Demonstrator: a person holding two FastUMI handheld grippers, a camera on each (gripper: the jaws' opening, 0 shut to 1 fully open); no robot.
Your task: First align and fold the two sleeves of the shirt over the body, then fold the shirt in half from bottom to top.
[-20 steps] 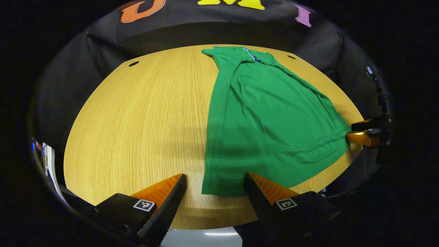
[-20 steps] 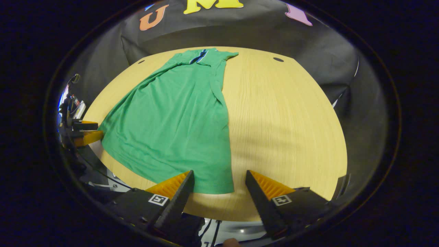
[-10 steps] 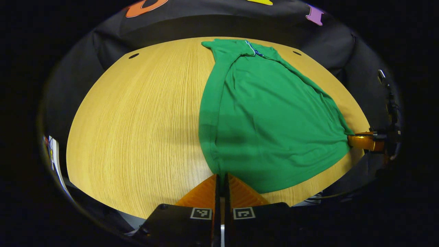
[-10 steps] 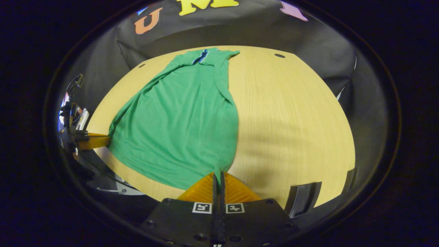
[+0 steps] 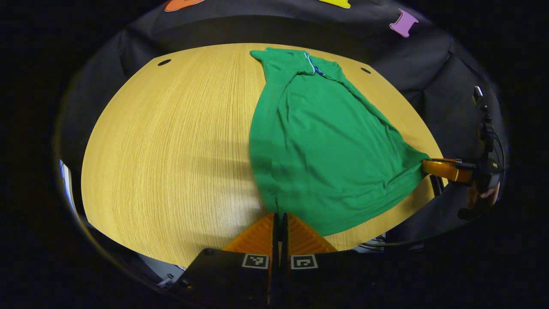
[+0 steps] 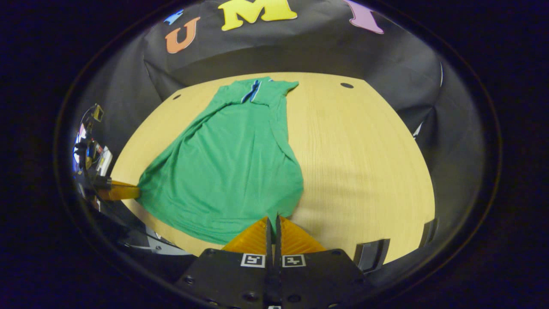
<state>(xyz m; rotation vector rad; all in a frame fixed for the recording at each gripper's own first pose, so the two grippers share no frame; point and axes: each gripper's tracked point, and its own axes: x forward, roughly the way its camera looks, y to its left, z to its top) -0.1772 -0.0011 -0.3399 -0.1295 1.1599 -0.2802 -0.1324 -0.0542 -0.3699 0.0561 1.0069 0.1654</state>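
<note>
At the near edge of the counter (image 5: 163,141) the green shirt (image 5: 321,146) lies lengthwise, collar toward the far edge, sleeves already folded over the body. The left claw (image 5: 279,216) is pinched closed on the hem's left corner, and the right claw (image 6: 272,219) is likewise clamped on the hem's right corner; each shows at the side of the other's view, drawing the hem taut. The step in hand looks like the bottom-to-top fold. To do it well, lift both corners together and level, keep the hem stretched between them so it does not sag, carry it over the body toward the collar, and lay it down square with the shoulders before letting go, so the folded sleeves stay tucked under
</note>
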